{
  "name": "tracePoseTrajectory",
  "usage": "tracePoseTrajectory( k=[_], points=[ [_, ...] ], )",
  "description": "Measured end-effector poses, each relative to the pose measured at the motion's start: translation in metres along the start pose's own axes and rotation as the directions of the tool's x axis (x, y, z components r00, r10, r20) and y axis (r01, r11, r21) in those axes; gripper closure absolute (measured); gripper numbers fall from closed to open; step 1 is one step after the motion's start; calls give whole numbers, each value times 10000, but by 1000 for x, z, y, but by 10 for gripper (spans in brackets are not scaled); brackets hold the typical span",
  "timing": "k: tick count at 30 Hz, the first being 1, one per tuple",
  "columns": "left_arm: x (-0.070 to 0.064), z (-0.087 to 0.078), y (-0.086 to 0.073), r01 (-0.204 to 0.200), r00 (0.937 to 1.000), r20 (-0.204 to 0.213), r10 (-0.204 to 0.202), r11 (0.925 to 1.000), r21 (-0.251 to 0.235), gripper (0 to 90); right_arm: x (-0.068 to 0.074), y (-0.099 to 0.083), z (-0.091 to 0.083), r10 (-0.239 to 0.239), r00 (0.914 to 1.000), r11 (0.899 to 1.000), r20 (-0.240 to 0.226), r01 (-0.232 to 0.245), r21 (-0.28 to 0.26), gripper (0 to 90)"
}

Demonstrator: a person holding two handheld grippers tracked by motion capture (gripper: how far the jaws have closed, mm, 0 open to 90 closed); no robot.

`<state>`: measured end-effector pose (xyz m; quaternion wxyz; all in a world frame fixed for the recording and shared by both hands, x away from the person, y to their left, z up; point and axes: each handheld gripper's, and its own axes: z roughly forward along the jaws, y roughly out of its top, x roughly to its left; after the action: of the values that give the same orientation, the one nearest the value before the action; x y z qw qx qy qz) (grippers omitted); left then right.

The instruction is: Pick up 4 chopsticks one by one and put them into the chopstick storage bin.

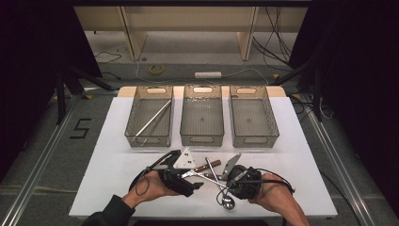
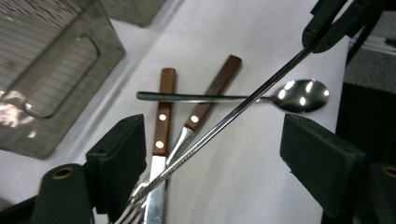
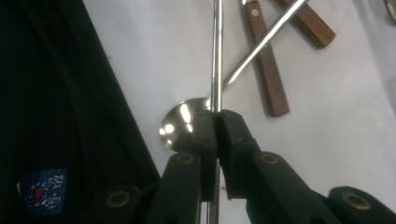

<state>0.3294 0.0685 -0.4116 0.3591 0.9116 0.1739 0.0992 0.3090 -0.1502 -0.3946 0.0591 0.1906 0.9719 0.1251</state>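
While the right gripper [image 3: 215, 122] has its jaws pinched tight on a thin metal rod [image 3: 216, 56], most likely a chopstick, the left gripper [image 2: 210, 158] holds its jaws wide apart with nothing between them but the rod's free end passing through. That rod slants up from the cutlery pile, its lower tip low by the left jaw in the left gripper view, close over a fork [image 2: 133, 212] and knife [image 2: 161, 140] with wooden handles. A spoon [image 2: 299, 95] lies on the white desk [image 1: 117, 155] just behind, its handle crossing a second wooden handle [image 2: 212, 91]. To lift cleanly, I would raise the rod straight up until its tip clears the pile, so nothing is dragged along, keeping the pinch firm since the smooth steel could pivot. Beyond stand three clear bins; the left bin [image 1: 133, 123] already holds a matching rod [image 1: 153, 118] and looks the likely goal.
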Motion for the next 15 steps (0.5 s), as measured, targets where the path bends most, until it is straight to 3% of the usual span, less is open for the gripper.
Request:
tracePoseTrajectory(
  k=[5,10,15],
  points=[
    [-5,4,-2,-373,9990,274,361,9984,425,271,6,3,2,-295,9994,9995,-155,296,70,860],
    [-11,9,-3,-856,9952,554,802,9910,1027,317,10,4,1,-548,9981,9985,-274,550,69,860],
    [-13,11,-5,-1054,9929,684,978,9874,1184,387,12,5,1,-721,9968,9973,-344,725,103,860]
  ],
)
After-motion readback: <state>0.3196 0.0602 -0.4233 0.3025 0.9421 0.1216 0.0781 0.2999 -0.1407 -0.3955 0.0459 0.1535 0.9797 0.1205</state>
